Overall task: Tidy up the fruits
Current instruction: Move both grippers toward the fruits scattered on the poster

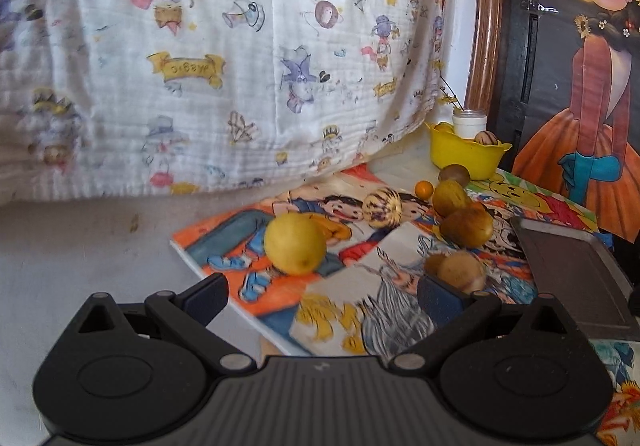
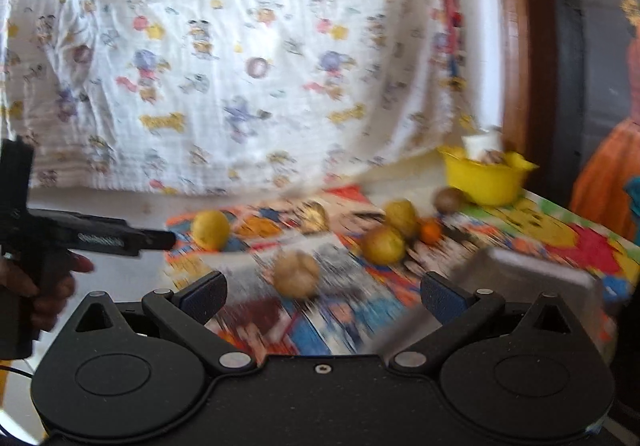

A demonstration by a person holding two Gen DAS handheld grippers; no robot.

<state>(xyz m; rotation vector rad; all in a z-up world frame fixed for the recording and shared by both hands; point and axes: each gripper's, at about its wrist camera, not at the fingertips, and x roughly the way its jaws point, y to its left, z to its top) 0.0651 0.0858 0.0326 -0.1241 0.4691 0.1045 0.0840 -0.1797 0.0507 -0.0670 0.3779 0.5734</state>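
Through the left wrist camera, the left claw (image 1: 322,292) stands with its fingers spread wide and nothing between them, above colourful picture sheets (image 1: 280,286) laid on a pale counter (image 1: 80,266). A yellow lemon (image 1: 295,243) lies on the sheets just ahead of the spread fingers. Beyond it sits a pale striped fruit (image 1: 382,207), and to the right a cluster of brown-green fruits (image 1: 466,227) with a small orange (image 1: 424,189) just behind them. One more brown fruit (image 1: 460,272) lies right beside the claw's right fingertip. A yellow bowl (image 1: 466,158) stands at the back, holding a white jar (image 1: 469,122) and another striped fruit (image 1: 486,138). A dark grey tray (image 1: 576,278) rests on the sheets at the right edge. A white cloth (image 1: 220,66) printed with cartoons hangs behind everything.

From the right wrist camera, blurred by motion, the right claw (image 2: 322,292) is likewise spread and holds nothing. A brownish fruit (image 2: 296,273) lies on the sheets just ahead of it, between the fingers' line. The lemon (image 2: 210,229) sits to the left, near the tip of the left claw (image 2: 160,240), which comes in from the left edge, gripped by a hand (image 2: 44,286). Yellow-green fruits (image 2: 384,244) and the small orange (image 2: 430,231) lie to the right, before the yellow bowl (image 2: 486,178). The grey tray (image 2: 532,278) lies near the right finger.
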